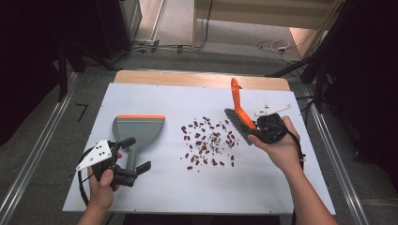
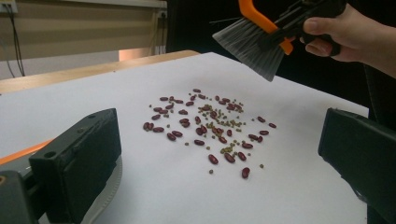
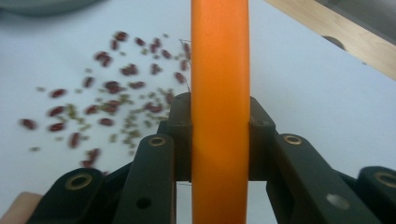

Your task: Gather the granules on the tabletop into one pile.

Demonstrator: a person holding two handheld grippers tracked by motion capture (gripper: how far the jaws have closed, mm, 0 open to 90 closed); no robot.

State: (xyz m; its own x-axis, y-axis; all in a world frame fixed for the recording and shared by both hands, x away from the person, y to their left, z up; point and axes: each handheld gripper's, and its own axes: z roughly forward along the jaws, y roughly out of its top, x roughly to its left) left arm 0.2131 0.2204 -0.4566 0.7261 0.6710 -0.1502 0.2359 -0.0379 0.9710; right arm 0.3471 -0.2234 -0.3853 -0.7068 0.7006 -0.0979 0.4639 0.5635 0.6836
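Right gripper (image 3: 219,140) clamps orange brush handle (image 3: 219,70) at frame centre; blurred red beans (image 3: 107,88) scattered upper left on white counter (image 3: 317,79).

The brush (image 1: 239,110) has a smooth, glossy orange plastic handle and grey bristles. The dustpan (image 1: 137,131) looks matt grey plastic. Beneath them, the table cover (image 1: 281,183) is smooth and white, with a wooden table edge (image 1: 202,78) beyond.

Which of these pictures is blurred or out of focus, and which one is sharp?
Right gripper view: the beans are smeared and soft, and the orange brush handle close to the lens is soft too. Left gripper view: the beans are sharp, the near jaws slightly soft. High view: evenly lit white table, dark surroundings, no glare.
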